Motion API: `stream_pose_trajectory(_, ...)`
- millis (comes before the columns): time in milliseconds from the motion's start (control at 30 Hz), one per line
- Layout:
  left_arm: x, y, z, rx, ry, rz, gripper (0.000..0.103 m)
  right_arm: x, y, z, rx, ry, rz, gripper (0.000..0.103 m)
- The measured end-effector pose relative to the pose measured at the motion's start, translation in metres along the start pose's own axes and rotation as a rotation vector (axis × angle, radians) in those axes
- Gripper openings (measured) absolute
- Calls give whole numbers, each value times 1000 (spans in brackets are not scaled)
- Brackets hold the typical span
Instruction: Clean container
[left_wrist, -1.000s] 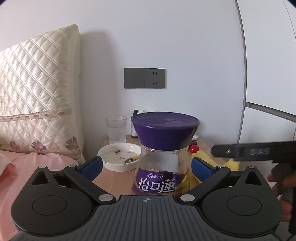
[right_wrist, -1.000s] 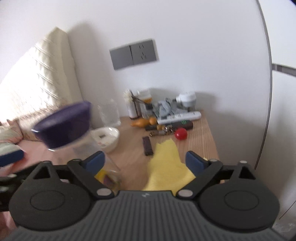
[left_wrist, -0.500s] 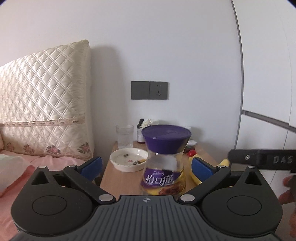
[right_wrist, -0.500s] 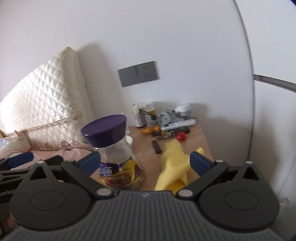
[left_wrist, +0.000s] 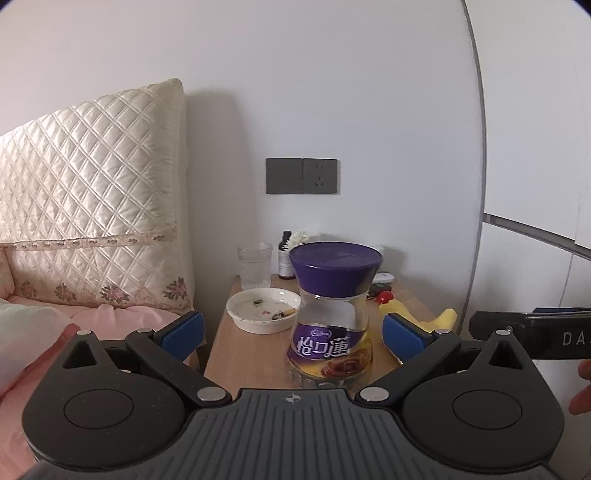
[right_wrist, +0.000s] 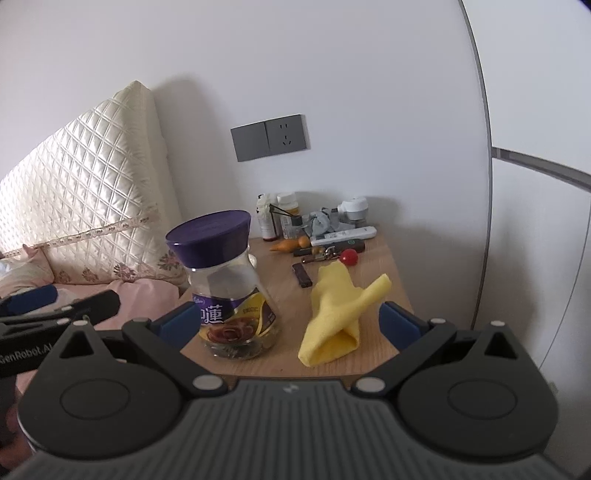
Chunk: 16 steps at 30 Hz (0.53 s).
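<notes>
A clear glass jar (left_wrist: 330, 325) with a purple lid and purple Cadbury label stands upright near the front edge of the wooden bedside table (left_wrist: 251, 354). It also shows in the right wrist view (right_wrist: 229, 284). My left gripper (left_wrist: 291, 332) is open and empty, short of the jar, which appears between its fingers. My right gripper (right_wrist: 288, 321) is open and empty, back from the table's front edge. A crumpled yellow cloth (right_wrist: 340, 314) lies on the table to the right of the jar; it also shows in the left wrist view (left_wrist: 439, 317).
A white dish (left_wrist: 263, 309) with scraps and a drinking glass (left_wrist: 255, 265) sit behind the jar on the left. Bottles, a remote (right_wrist: 343, 235), a red ball (right_wrist: 349, 256) and small items crowd the back. A quilted headboard (left_wrist: 88, 206) and pink bedding lie left.
Both grippers have pulled back and away from the table. The jar now stands farther off and sits still on the table. The jaws have stayed open.
</notes>
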<state>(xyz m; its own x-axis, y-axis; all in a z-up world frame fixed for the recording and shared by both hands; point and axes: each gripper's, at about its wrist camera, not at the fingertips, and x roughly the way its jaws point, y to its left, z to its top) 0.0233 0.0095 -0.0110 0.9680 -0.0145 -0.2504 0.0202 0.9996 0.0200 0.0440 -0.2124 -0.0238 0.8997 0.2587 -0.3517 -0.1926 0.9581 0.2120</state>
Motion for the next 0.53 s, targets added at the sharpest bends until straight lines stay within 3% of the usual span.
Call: stream_pose_trajectory(533, -2, 0, 0, -8, -4, 11, 103, -3, 5, 1, -17, -1, -4, 103)
